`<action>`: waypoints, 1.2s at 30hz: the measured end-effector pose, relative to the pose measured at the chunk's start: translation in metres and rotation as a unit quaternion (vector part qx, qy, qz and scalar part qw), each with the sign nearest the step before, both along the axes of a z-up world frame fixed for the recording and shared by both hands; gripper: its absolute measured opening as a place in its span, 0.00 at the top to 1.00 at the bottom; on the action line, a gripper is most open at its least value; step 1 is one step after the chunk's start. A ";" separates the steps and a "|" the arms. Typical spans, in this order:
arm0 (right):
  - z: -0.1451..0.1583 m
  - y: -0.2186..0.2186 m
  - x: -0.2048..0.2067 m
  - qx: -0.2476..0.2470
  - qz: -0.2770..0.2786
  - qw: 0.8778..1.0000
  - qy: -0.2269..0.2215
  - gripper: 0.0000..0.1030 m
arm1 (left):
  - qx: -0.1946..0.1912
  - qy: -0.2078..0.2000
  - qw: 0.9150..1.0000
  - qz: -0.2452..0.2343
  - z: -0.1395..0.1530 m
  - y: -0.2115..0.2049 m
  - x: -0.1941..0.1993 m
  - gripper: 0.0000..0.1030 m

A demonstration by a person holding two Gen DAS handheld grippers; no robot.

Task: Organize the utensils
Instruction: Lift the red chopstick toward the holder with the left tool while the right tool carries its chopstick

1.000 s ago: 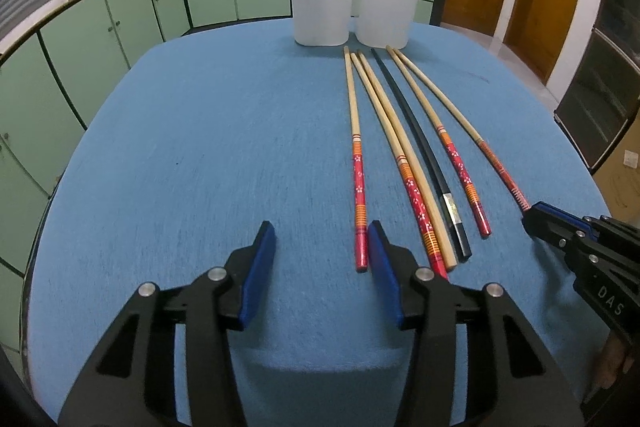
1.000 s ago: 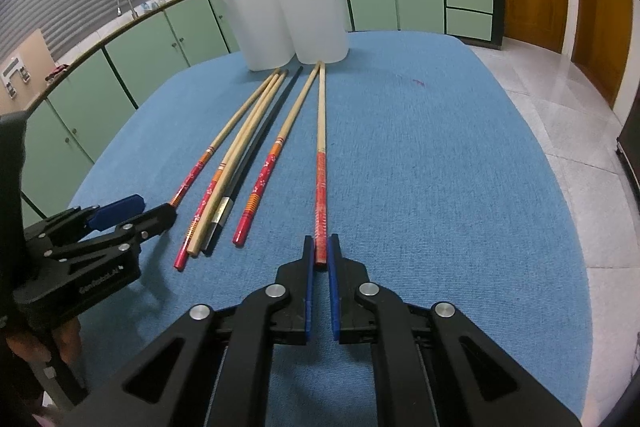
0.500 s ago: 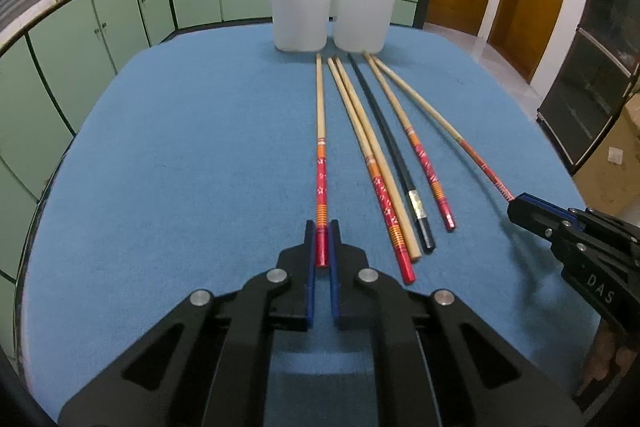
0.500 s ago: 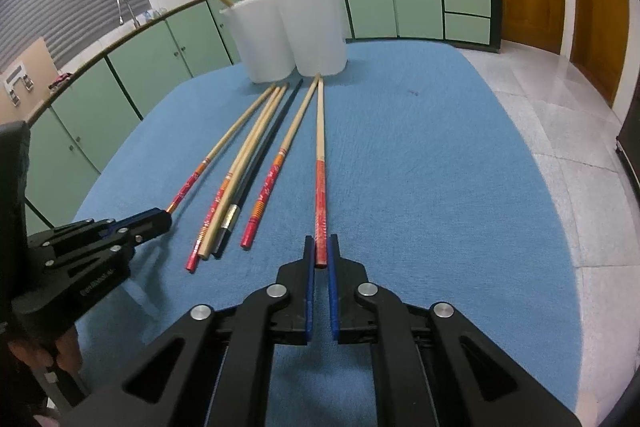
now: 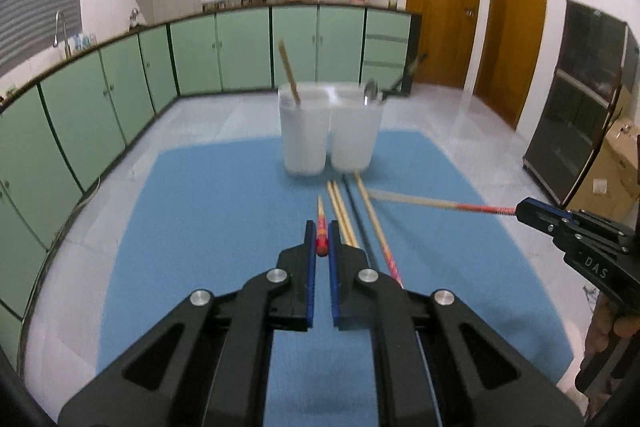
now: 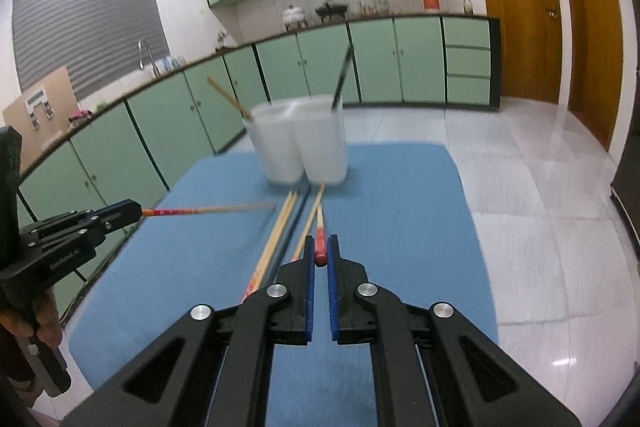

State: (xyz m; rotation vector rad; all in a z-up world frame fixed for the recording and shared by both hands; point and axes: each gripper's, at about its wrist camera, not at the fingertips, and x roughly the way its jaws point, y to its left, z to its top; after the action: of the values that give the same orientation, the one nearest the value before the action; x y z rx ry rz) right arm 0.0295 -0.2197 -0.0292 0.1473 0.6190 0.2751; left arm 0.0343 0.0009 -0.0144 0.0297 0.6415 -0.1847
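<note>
The left gripper [image 5: 321,245] pinches the red end of one chopstick [image 5: 320,215], and the right gripper [image 6: 321,247] pinches another chopstick [image 6: 320,227]; both are lifted above the blue mat [image 5: 200,227]. Four chopsticks [image 5: 344,215] lie in the middle of the mat, pointing to the two white holders [image 5: 330,131] at its far edge. The step in hand is carrying; next, each tip probably must be aimed over a holder's opening before release.
</note>
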 end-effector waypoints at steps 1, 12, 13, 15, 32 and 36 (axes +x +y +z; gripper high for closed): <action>0.007 -0.001 0.001 0.002 0.001 1.000 -0.008 0.95 | -0.003 -0.004 1.000 -0.001 0.002 0.001 0.000 0.95; 0.070 -0.006 0.026 0.023 0.017 0.998 -0.057 0.94 | -0.032 -0.054 0.998 -0.017 0.049 -0.002 0.013 0.95; 0.073 -0.006 0.027 0.023 0.019 0.998 -0.060 0.94 | -0.033 -0.057 0.998 -0.019 0.052 -0.003 0.013 0.95; 0.079 -0.005 0.029 0.025 0.021 0.997 -0.065 0.95 | -0.036 -0.061 0.997 -0.023 0.056 -0.004 0.014 0.95; 0.145 -0.003 0.039 0.016 0.031 0.990 -0.139 0.95 | -0.056 -0.123 0.990 -0.036 0.107 0.001 0.013 0.95; 0.171 -0.004 0.049 0.019 0.028 0.985 -0.169 0.95 | -0.056 -0.151 0.986 -0.031 0.125 -0.001 0.021 0.95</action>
State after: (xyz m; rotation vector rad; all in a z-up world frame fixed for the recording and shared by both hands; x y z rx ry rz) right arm 0.0790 -0.2237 0.1417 0.1160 0.2809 0.3572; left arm 0.0551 -0.0006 0.1103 -0.0297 0.3275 -0.2710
